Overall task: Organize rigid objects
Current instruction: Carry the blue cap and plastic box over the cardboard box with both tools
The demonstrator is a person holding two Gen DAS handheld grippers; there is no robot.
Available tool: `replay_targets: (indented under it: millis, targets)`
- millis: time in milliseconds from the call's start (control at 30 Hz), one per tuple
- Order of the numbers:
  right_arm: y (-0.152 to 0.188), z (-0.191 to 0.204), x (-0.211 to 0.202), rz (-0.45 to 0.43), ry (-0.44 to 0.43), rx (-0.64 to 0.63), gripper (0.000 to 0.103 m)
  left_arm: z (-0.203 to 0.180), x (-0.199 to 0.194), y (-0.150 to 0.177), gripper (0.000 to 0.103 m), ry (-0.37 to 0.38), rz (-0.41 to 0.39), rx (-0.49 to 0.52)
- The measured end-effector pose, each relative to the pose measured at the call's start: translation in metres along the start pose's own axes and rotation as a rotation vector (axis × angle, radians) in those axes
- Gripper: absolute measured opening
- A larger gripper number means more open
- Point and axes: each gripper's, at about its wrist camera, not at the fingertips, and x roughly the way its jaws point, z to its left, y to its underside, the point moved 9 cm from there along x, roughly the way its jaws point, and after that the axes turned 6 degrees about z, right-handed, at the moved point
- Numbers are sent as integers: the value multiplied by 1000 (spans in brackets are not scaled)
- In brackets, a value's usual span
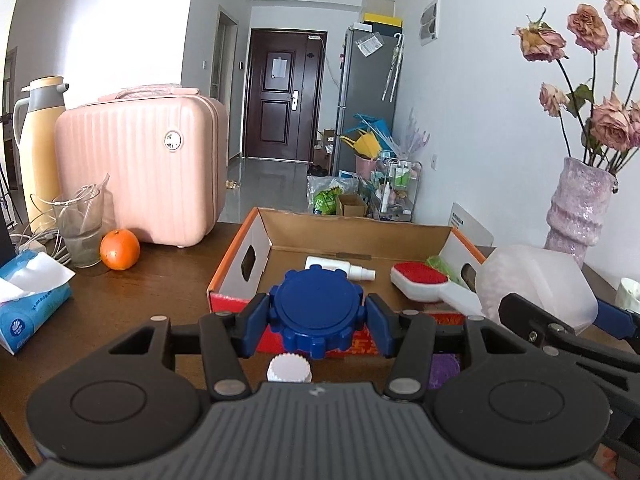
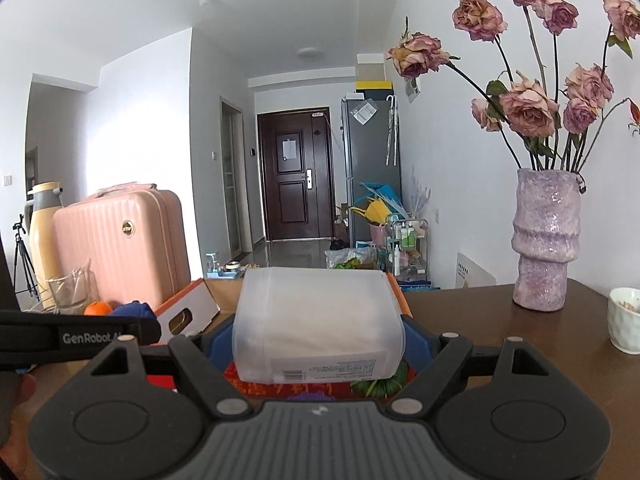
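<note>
Fingers [image 1: 256, 322] of our left gripper [image 1: 316, 320] are clamping the blue knobbed lid [image 1: 315, 310] from both sides, pads pressing its scalloped rim, face toward the camera. Our right gripper [image 2: 318, 340] is gripping the frosted plastic container [image 2: 318, 324] across its width, blue pads tight against its two side walls, label edge nearest us.

We are holding both things above the near wall of the cardboard box [image 1: 352, 236], which lies straight ahead of and below the fingers. Inside it a white spray bottle [image 1: 340, 270] is lying crosswise and a red-topped brush [image 1: 420, 282] is resting to the right. In the left wrist view the container is hanging just right of the lid, near the box's right end; a white cap [image 1: 289, 369] is sitting on the table beneath us.

We judge the lid is facing the barer left floor.
</note>
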Motion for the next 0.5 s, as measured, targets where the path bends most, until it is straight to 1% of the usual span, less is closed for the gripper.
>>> replay_targets:
  millis: [267, 500]
  targets:
    - [-15, -4, 24, 1, -1, 0, 81, -2, 17, -15, 54, -16, -17, -10]
    - [-23, -10, 43, 3, 8, 2, 81, -2, 36, -23, 54, -22, -11, -15]
